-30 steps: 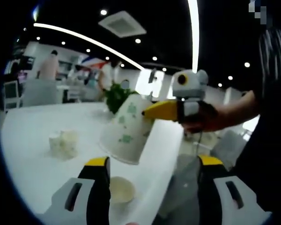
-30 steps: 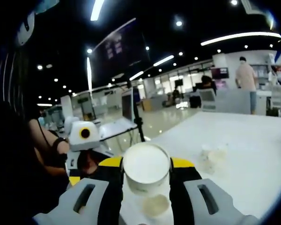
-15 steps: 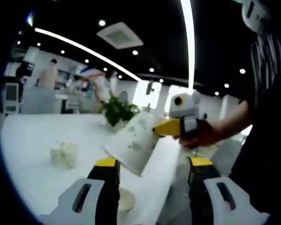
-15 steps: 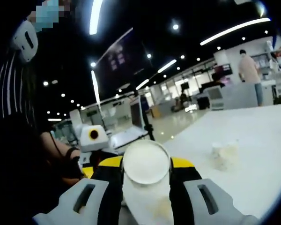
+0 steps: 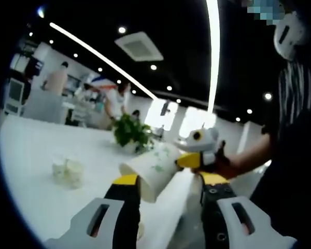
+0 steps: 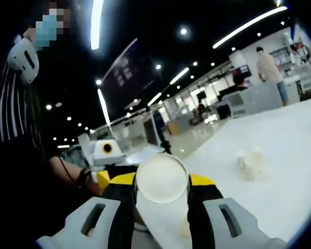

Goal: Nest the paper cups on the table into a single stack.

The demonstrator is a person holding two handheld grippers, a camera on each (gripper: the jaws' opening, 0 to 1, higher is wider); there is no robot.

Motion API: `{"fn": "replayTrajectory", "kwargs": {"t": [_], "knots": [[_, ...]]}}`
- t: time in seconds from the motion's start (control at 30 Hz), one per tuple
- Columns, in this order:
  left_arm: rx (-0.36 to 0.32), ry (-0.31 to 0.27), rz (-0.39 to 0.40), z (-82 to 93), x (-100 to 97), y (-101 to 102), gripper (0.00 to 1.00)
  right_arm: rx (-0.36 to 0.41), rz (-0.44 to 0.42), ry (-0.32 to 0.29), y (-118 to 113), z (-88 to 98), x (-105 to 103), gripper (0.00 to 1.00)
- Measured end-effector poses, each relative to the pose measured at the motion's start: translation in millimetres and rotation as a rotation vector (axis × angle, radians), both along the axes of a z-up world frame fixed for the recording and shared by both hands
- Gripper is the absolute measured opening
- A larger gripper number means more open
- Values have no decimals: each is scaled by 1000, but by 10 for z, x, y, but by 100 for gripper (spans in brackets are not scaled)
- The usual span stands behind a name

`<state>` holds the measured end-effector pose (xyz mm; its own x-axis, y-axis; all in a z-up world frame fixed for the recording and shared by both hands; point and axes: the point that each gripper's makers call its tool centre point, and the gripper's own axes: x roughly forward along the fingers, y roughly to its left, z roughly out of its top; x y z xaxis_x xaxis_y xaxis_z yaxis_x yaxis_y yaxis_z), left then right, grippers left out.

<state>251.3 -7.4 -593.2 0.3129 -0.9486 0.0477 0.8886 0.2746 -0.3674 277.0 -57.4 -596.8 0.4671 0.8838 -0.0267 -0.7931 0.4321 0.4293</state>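
White table (image 5: 26, 155) runs across a big open hall w/ dark ceiling, strip lights and spot lamps; green plant (image 5: 130, 133) stands at the table's far edge, people in the bkgd.

Left gripper view: left gripper (image 5: 168, 192) shows its two yellow-tipped jaws spread apart w/ nothing between them. Right gripper (image 5: 189, 160) enters from the right, held in a person's hand (image 5: 223, 165), its yellow jaw tips clamped on the base end of 1 paper cup (image 5: 151, 171) w/ green print. Cup is tilted nearly on its side in the air, open mouth toward the table, just above the left jaw tip. Small cluster of pale cups (image 5: 67, 171), approx 2, sits on the table well apart toward its left side; count not certain, blurred. Bit of another pale cup rim below the held cup, between the jaws at the table's near edge — too hidden to be sure.

Right gripper view: cup's round white bottom sits pinched between the right gripper's two jaws, touching both. Left gripper's body shows at left, in the person's other hand. Same pale cluster on the table toward the right.
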Motion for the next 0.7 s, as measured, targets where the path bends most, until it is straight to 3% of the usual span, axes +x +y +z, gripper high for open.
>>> {"fn": "replayTrajectory", "kwargs": {"t": [0.57, 0.7], "knots": [[-32, 26, 9, 71, 35, 119, 21, 15, 46, -5, 90, -7, -121, 34], [-43, 39, 1, 87, 24, 152, 12, 24, 75, -10, 116, 4, -173, 34]]}}
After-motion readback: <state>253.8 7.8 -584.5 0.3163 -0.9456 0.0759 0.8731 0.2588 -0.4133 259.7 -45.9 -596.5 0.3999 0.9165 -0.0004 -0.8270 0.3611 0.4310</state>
